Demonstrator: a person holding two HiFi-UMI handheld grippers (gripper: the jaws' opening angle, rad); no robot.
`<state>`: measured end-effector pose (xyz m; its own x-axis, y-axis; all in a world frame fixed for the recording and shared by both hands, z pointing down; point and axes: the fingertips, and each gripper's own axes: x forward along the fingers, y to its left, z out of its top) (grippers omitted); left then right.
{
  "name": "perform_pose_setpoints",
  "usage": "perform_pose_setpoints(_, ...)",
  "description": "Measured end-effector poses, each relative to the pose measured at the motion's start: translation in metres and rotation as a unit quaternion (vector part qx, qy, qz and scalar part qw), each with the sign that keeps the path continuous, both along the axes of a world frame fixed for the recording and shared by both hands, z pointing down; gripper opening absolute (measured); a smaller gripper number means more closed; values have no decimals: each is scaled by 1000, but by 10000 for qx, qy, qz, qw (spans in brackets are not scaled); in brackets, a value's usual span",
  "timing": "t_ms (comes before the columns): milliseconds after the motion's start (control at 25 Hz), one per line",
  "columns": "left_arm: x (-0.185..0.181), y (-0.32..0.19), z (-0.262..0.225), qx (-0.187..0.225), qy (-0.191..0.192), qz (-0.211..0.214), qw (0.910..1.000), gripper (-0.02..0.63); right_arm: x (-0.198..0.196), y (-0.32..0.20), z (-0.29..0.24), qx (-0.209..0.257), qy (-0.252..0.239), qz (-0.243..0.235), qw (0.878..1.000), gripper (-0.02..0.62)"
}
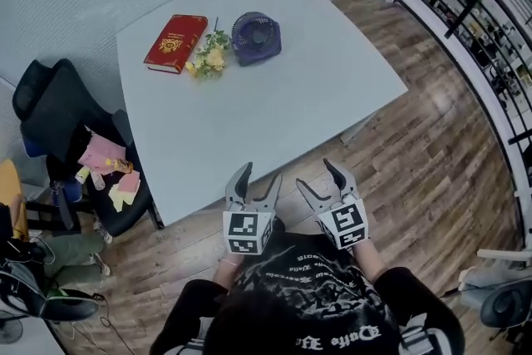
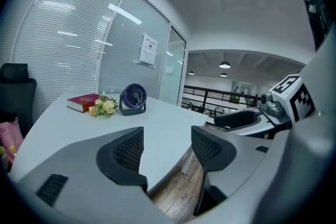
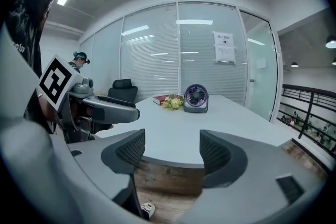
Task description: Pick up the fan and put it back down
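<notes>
A small purple fan stands on the far part of the pale table, next to a yellow flower bunch. The same fan is far off in the left gripper view, and the fan stands upright in the right gripper view. My left gripper and right gripper hover side by side at the table's near edge, far short of the fan. Both are open with nothing between the jaws.
A red book lies left of the flowers. A black office chair with clutter stands at the table's left side. Wooden floor runs to the right, with a railing beyond. A glass wall backs the table.
</notes>
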<state>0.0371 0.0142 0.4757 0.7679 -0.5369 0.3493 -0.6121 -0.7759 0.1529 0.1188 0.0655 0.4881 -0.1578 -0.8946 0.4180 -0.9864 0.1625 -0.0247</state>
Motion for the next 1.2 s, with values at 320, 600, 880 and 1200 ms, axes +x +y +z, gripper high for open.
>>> perform_pose_setpoints(320,14,-60,-8,396,-167,539,9976,298,-2,-64,2,5,48,236,9997,313)
perform_pose_setpoints(600,6,-106,-1,162,-94,379,9991,298,-5,-104,-2,-14,-5,307,9995,313)
perform_pose_setpoints(880,3,-129,-1,-20,-198,129,9997,298,4,-119,-5,24,7,340,9994,313)
perform_pose_setpoints(1200,12,-147,-4,39,-237,-202,9995,298,22,-137,2,-141,-18,146,9998,313)
